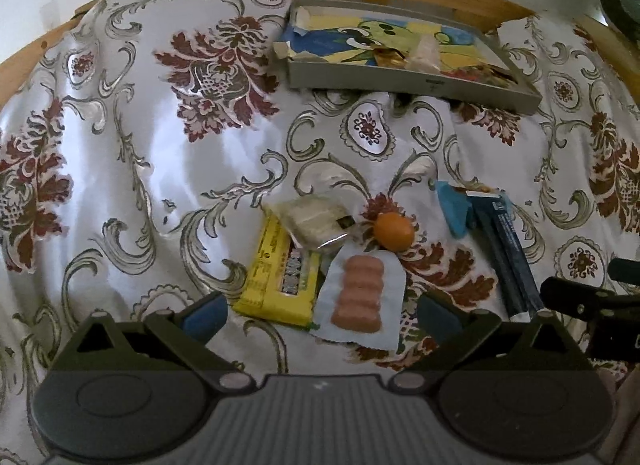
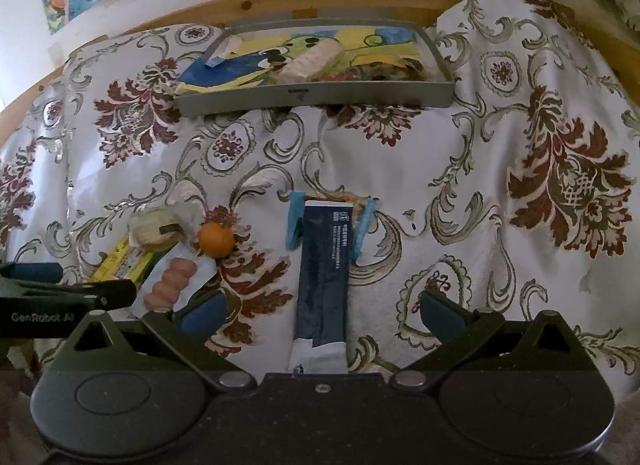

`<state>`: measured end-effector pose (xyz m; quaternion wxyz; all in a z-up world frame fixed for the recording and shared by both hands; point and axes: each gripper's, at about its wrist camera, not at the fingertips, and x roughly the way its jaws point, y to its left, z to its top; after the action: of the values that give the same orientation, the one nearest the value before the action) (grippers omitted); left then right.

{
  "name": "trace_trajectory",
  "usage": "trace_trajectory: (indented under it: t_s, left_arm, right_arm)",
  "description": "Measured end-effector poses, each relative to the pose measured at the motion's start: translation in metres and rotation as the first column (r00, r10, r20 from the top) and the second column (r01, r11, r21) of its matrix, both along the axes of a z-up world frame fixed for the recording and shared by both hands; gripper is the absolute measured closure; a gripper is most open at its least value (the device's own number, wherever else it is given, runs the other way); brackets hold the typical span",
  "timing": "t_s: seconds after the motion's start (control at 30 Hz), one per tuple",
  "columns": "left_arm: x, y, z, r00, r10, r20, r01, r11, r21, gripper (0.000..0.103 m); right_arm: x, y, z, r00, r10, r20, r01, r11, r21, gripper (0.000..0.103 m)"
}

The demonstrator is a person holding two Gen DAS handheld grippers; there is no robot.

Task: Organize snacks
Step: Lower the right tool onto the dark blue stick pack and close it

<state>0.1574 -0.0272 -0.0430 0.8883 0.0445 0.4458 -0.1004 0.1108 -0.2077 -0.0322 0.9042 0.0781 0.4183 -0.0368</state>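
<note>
Snacks lie in a loose cluster on the patterned cloth (image 1: 132,169), and the orange (image 1: 394,231) in their midst serves as the marker. Just left of the orange sits a pale wrapped cake (image 1: 316,221), its near edge resting on a yellow pack (image 1: 280,281) that reaches toward the camera. Just below the orange, a packet of pink sausage (image 1: 360,297) lies on its white wrapper, touching the yellow pack's right side. Right of the orange lies a blue wrapper (image 1: 454,207), and beside that a long dark navy pouch (image 1: 508,253) runs toward the camera. Well beyond the orange, by the wooden edge, stands a grey tray (image 1: 400,83) with a cartoon liner; some wrapped snacks already lie in it.

Left gripper (image 1: 320,315) hangs over the yellow pack and sausage packet, jaws spread wide, holding nothing. Right gripper (image 2: 322,315) hangs over the near end of the navy pouch (image 2: 322,269), jaws likewise wide and empty; in its view the orange (image 2: 216,239) sits left of the pouch, and the tray (image 2: 316,95) lies far beyond.
</note>
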Motion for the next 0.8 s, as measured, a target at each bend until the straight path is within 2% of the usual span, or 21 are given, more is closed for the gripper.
trace_trajectory:
  t_s: [0.23,0.4,0.53,0.63,0.8]
  left_arm:
    - [0.008,0.005,-0.008,0.999,0.023,-0.041,-0.025,0.999,-0.035,0.0]
    - [0.013,0.004,-0.012,0.998,0.007,-0.069,-0.01,0.999,-0.045,0.0]
    - [0.016,0.004,-0.016,0.995,0.006,-0.096,-0.011,0.998,-0.056,0.0]
    - [0.017,0.005,-0.019,0.994,-0.003,-0.113,-0.006,0.997,-0.075,0.0]
    - [0.017,0.001,-0.022,0.991,-0.045,-0.124,0.033,0.995,-0.092,0.0]
  right_arm:
    - [0.012,-0.01,-0.007,0.998,-0.053,-0.043,0.054,0.999,0.006,0.001]
    - [0.021,-0.011,-0.013,0.997,-0.018,-0.076,0.02,1.0,0.018,0.001]
    - [0.028,-0.013,-0.016,0.994,0.034,-0.101,-0.027,0.997,0.066,0.007]
    - [0.033,-0.015,-0.02,0.992,0.037,-0.12,-0.025,0.995,0.097,0.015]
    - [0.035,-0.015,-0.022,0.992,0.054,-0.116,-0.039,0.991,0.131,0.023]
